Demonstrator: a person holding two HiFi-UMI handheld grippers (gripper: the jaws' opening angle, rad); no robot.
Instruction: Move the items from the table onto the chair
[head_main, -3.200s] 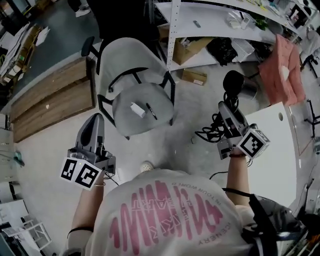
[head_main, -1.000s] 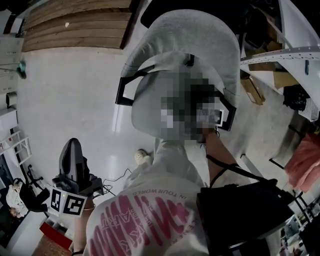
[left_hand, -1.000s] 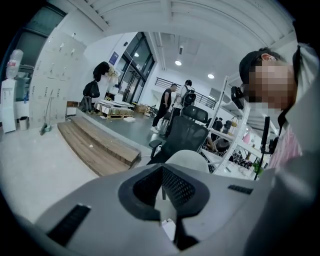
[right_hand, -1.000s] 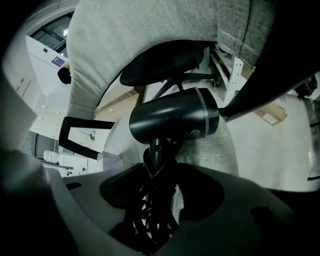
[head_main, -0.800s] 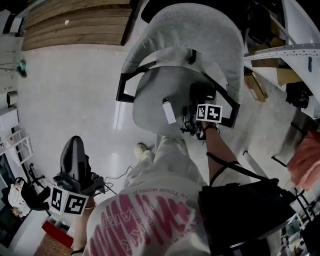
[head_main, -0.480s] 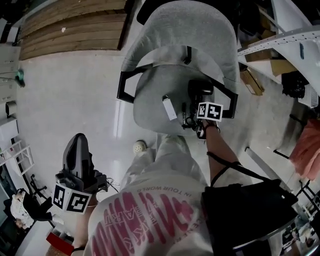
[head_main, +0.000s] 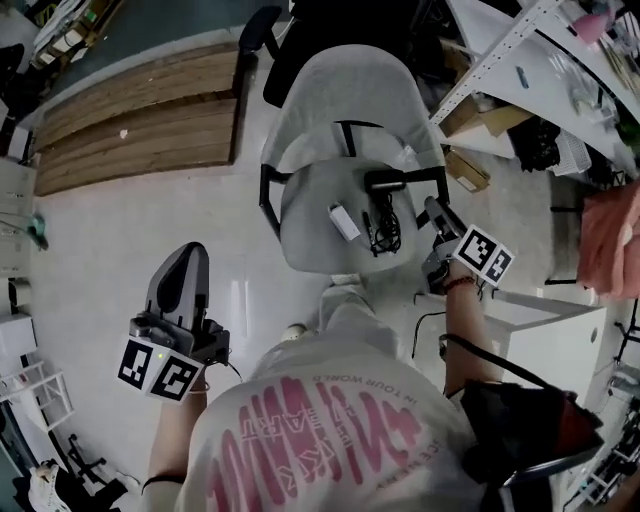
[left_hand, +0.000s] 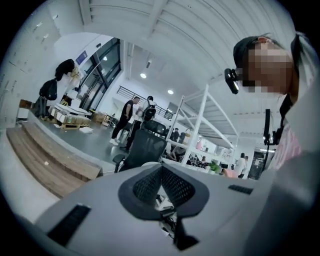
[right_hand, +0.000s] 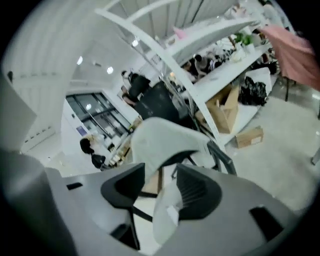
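The grey chair (head_main: 340, 100) stands ahead of me. On its seat (head_main: 305, 215) lie a small white box (head_main: 343, 221) and a black device with a coiled cable (head_main: 384, 222). My right gripper (head_main: 432, 208) hovers just right of the seat by the armrest. It is open, its jaws have just been closing, and nothing is between them. In the right gripper view (right_hand: 160, 187) the chair (right_hand: 165, 137) and the white box (right_hand: 171, 213) show through the gap. My left gripper (head_main: 188, 262) hangs low at the left over the floor. It is shut and empty, with its pads (left_hand: 161, 172) meeting.
A wooden platform (head_main: 130, 120) lies at the far left. White shelving (head_main: 520, 60) with cardboard boxes (head_main: 465, 170) stands to the right of the chair. A white table (head_main: 560, 340) and a pink cloth (head_main: 610, 240) are at the right. People (left_hand: 132, 117) stand far off.
My right gripper has lifted off the chair seat and moved right, leaving the black device and cable there. The left gripper has risen a little.
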